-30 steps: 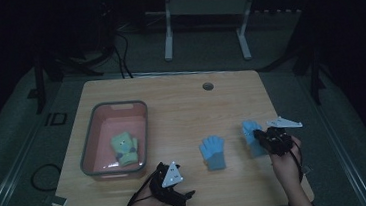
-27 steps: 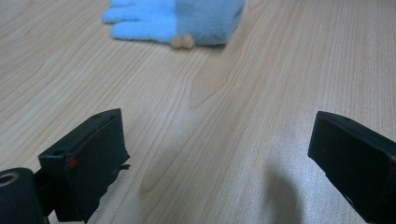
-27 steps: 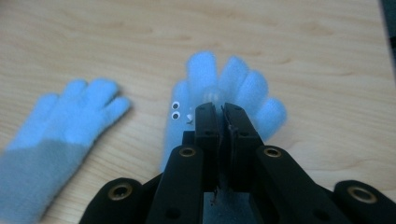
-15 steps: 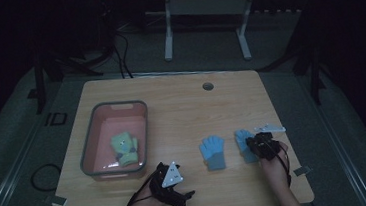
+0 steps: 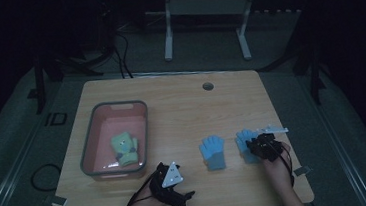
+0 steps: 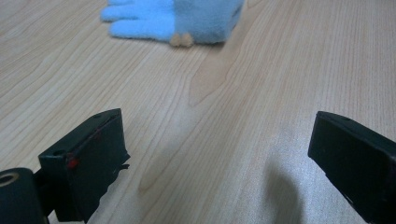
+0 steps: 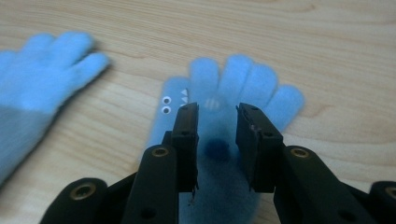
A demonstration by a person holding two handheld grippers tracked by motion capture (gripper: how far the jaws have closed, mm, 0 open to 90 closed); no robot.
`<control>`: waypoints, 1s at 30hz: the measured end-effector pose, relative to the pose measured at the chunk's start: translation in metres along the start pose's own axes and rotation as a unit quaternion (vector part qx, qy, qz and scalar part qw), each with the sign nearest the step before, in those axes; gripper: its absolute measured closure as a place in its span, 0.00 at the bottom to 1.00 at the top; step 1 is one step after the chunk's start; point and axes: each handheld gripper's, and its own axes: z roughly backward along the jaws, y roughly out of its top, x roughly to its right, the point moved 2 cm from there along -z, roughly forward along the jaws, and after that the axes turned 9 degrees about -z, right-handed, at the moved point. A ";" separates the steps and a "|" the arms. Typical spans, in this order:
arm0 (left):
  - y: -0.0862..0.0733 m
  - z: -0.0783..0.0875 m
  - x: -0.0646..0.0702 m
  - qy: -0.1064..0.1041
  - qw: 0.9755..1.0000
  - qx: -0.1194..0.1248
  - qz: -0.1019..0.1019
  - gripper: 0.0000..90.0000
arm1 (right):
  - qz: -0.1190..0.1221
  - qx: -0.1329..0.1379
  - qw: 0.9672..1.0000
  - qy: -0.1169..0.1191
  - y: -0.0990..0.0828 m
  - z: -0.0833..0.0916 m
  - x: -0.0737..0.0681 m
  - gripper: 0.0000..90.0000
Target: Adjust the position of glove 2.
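Near the table's (image 5: 180, 98) front right corner, the right gripper (image 7: 217, 123) sits over a blue glove (image 7: 233, 88). Its jaws have just been opening, narrow, the glove lying flat under them, not pinched. A second blue glove (image 5: 212, 151) lies just beside it. To let go well, open wider, then lift straight up. The left gripper (image 5: 174, 184) rests wide and empty.

2 blue gloves (image 5: 212, 151) (image 5: 245, 142) flat on table, fingers forward.

light: i'm working in dim light
floor: grey mat (image 5: 19, 147) is lying around my wooden table (image 5: 181, 103)
back: white stand (image 5: 203, 11) is standing behind
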 end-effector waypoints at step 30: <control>-0.001 -0.001 0.001 -0.004 1.000 0.002 0.001 0.05 | 0.062 -0.009 0.996 0.058 -0.009 -0.006 0.017 0.94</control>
